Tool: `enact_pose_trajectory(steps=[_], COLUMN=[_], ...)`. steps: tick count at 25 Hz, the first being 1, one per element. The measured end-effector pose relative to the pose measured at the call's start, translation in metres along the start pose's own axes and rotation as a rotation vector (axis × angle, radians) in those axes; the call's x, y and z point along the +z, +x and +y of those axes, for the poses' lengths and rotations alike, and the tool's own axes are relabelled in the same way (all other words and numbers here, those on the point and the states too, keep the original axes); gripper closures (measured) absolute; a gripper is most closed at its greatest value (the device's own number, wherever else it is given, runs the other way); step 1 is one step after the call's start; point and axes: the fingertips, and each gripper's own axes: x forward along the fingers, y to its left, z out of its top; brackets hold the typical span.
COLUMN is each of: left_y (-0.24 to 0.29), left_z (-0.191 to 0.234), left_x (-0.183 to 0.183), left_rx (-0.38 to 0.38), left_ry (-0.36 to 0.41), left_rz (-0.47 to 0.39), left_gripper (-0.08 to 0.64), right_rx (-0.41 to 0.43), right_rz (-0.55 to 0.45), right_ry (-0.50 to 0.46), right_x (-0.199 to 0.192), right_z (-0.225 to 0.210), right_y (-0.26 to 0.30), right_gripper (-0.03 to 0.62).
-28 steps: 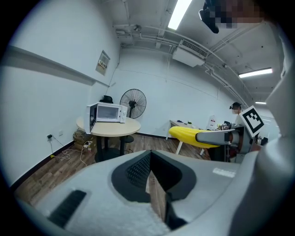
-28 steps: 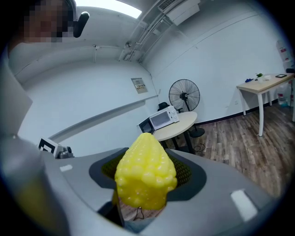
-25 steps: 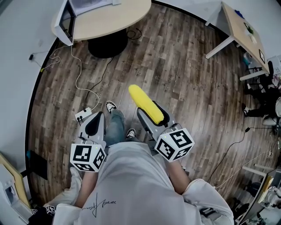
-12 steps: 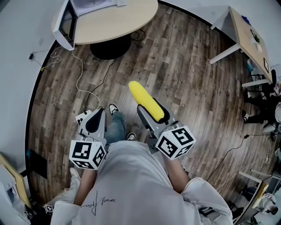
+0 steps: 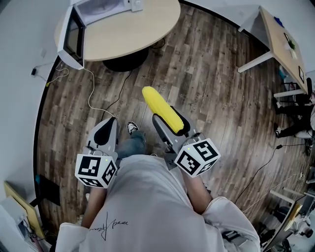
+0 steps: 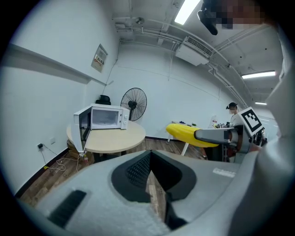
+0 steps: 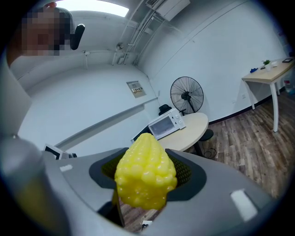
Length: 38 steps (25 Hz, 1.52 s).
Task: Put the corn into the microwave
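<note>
Jaws of the right tongs [image 5: 168,117] squeeze a yellow corn [image 5: 158,106] from both sides. The fat cob pokes out past them toward the upper left of the head view.

The left tongs [image 5: 110,120] hold nothing. Their jaws sit pressed close, and in the left gripper view only a thin slit of floor [image 5: 211,88] shows between them.

The person holds both tongs out in front, above the brown wood floor. The left ones are at the lower left of the picture and the right ones are near the middle. A shoe [image 5: 132,128] peeks out between them.

Farther out, at the top left, a round table [image 5: 128,27] holds a white microwave [image 5: 96,7]. Its door [image 5: 69,42] is swung open. The corn is up in the air, well apart from it.

A white cord [image 5: 89,91] trails over the floor below the table. A fan [image 6: 133,103] stands behind the round table, and a desk [image 5: 275,34] stands at the upper right.
</note>
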Motion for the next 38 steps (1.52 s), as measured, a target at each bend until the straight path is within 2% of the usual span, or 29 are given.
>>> enact_pose_trajectory(steps=[13, 18, 32, 38], left_y=[0.053, 0.065, 0.098, 0.133], left_z=[0.093, 0.124, 0.145, 0.17], left_x=[0.072, 0.088, 0.097, 0.113], left_rx=[-0.016, -0.017, -0.04, -0.006], left_ry=[0.004, -0.013, -0.059, -0.073], left_rz=[-0.068, -0.074, -0.059, -0.07], left_gripper=[0.566, 0.566, 0.568, 0.568], right_rx=[0.017, 0.026, 0.017, 0.058], right_rz=[-0.011, -0.003, 0.027, 0.036], right_ry=[-0.043, -0.057, -0.101, -0.111], right_x=[0.048, 0.061, 0.086, 0.104], right_z=[0.007, 0.015, 0.003, -0.018], right_y=[0.117, 0.154, 0.193, 0.239], right_gripper=[0.332, 0.331, 0.331, 0.331])
